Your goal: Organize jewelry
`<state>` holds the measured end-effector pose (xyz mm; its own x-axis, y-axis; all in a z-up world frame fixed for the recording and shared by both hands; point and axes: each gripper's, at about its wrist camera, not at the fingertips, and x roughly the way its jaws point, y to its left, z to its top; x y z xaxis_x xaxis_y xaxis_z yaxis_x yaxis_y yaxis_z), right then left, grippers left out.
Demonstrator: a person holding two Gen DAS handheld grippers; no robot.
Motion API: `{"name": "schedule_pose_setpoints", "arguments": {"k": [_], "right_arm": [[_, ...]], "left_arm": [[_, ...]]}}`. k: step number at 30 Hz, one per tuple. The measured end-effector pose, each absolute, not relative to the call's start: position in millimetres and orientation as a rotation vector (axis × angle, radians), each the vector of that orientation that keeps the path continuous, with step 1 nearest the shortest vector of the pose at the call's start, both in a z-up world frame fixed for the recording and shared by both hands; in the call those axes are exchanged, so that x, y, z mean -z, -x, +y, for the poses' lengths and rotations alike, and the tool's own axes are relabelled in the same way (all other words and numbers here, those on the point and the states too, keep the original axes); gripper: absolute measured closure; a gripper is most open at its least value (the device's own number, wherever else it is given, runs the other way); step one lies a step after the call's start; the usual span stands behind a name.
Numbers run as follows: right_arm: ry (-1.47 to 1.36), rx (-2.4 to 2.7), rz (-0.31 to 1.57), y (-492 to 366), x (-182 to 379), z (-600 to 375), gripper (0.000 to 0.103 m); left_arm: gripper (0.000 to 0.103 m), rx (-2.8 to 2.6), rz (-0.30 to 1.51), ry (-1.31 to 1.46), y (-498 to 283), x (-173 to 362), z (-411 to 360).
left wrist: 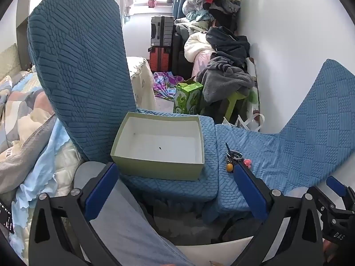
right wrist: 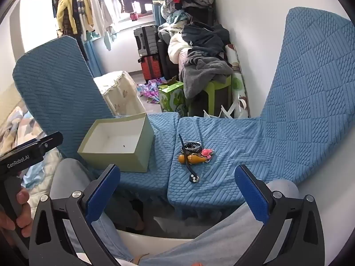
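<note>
Both hand-held grippers, left (left wrist: 177, 188) & right (right wrist: 177, 188), jaws apart, nothing held. Jewelry pile (right wrist: 195, 154) prob light, slippery, tangly; grab the stiff bangle (right wrist: 192, 146) rim imo.

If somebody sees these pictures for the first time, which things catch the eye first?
The open pale green box, nearly empty, stands on the left blue chair seat. A small heap of jewelry lies on the right seat, apart from the box. Both claws, left and right, are open and hold nothing.

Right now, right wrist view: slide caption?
Open right hand-held gripper faces jewelry pile beside empty green box on blue chairs.
</note>
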<state>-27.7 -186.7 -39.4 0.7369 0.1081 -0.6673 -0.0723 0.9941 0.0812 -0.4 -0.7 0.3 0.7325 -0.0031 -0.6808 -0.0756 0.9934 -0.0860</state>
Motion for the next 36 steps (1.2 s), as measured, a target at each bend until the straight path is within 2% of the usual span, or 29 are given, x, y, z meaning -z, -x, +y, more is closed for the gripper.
{"name": "schedule_pose_setpoints", "arguments": {"k": [36], "right_arm": [[-0.052,-0.081,0.752,20.6,31.3,-191.6,0.000]], "left_arm": [[0.000,-0.006,0.775,0.140,-2.5,-2.8,-5.8]]}}
